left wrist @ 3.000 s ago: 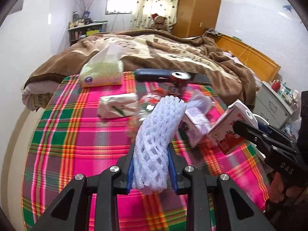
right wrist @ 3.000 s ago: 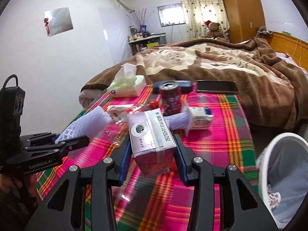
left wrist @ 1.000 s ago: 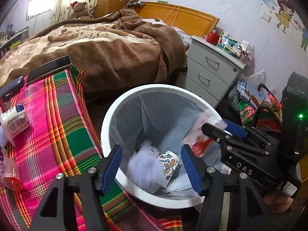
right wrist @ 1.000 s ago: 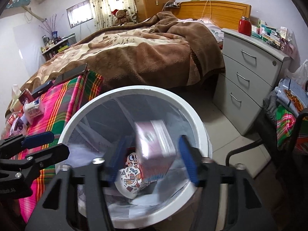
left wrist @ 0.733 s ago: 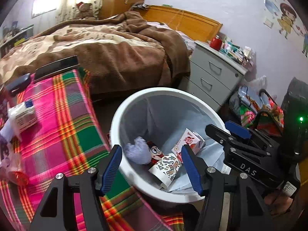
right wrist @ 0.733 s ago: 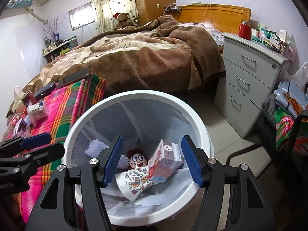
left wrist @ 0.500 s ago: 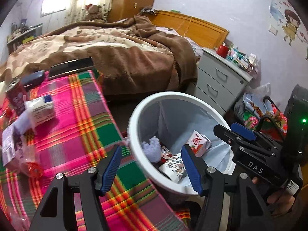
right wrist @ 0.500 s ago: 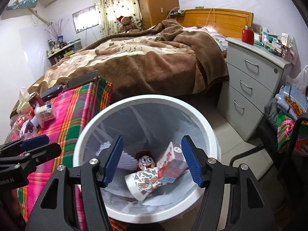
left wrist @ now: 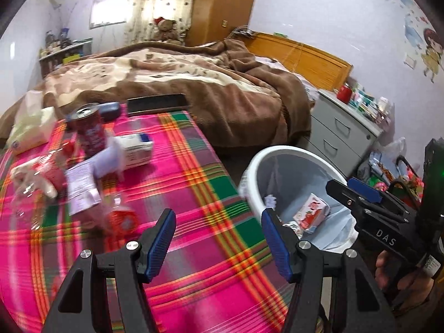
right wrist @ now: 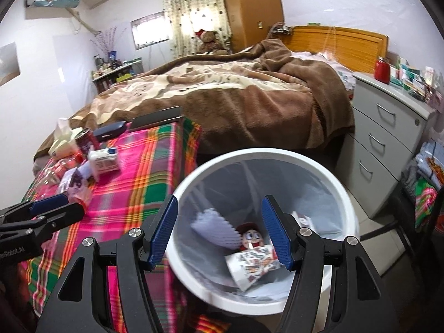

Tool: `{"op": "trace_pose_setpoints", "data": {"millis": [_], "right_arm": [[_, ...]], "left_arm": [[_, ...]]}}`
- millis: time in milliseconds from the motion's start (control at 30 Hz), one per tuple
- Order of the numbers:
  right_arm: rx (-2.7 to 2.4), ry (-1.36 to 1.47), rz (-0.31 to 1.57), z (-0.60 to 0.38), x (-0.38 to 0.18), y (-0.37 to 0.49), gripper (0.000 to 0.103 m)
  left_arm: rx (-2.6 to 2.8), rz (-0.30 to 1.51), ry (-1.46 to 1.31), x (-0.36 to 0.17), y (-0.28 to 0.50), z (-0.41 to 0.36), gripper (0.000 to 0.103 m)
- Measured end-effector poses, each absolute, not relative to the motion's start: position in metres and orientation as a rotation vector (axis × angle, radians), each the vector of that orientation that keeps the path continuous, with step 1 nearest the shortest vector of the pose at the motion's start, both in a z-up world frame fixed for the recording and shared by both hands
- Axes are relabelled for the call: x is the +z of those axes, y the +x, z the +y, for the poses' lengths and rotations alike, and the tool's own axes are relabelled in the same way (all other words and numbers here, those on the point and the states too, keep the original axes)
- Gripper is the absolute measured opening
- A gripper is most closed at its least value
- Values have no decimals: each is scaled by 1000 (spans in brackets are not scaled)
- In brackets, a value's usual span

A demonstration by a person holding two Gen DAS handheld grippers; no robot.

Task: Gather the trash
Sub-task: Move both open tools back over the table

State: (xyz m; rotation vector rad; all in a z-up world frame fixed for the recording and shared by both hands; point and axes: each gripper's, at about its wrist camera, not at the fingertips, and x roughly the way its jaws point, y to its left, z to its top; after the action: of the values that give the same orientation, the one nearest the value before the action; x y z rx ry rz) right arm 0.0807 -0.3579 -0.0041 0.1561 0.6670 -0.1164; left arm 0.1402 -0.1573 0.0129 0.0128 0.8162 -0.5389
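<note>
Our left gripper point(left wrist: 219, 236) is spread wide with nothing between its blue pads point(left wrist: 162, 237). Our right gripper point(right wrist: 219, 229) is equally wide apart and empty. A bare hand point(left wrist: 399, 276), probably our right, grips that tool's handle from below.

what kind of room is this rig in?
A lived-in bedroom, most likely: a bed under a rumpled brown blanket, a grey bedside drawer unit, and a white round trash bin beside a plaid-covered table.
</note>
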Motion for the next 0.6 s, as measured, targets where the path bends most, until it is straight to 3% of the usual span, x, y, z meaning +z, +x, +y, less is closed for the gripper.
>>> {"op": "trace_pose_setpoints", "data": {"millis": [600], "right_arm": [[54,112,673,-286,-11,86,64]], "left_arm": [[-261,808,-48,0,109,-31,66]]}}
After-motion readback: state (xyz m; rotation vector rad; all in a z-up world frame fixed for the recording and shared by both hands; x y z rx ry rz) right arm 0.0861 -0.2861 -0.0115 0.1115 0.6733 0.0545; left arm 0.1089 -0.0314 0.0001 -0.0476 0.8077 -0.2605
